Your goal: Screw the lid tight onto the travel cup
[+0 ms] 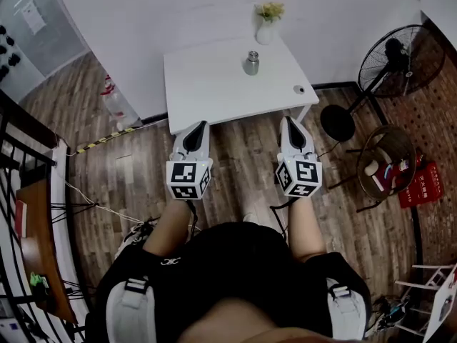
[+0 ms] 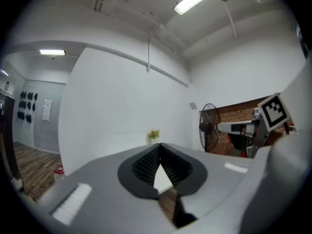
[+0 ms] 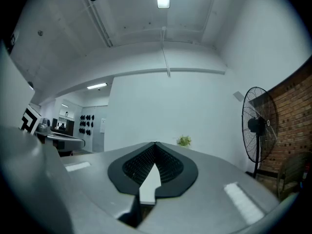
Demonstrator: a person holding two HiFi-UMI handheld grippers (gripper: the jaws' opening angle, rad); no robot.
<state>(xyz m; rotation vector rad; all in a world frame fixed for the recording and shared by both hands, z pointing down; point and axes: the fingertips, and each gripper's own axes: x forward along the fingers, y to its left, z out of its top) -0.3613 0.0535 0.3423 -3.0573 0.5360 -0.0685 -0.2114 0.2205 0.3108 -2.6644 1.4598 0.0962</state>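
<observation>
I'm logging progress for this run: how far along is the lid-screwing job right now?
Done: nothing yet. The travel cup stands on the white table, and what looks like the lid lies apart from it near the table's front right corner. In hand: nothing; the left tool and right tool are both shut, empty, short of the table. Left: pick up the lid, seat it, screw it tight.
</observation>
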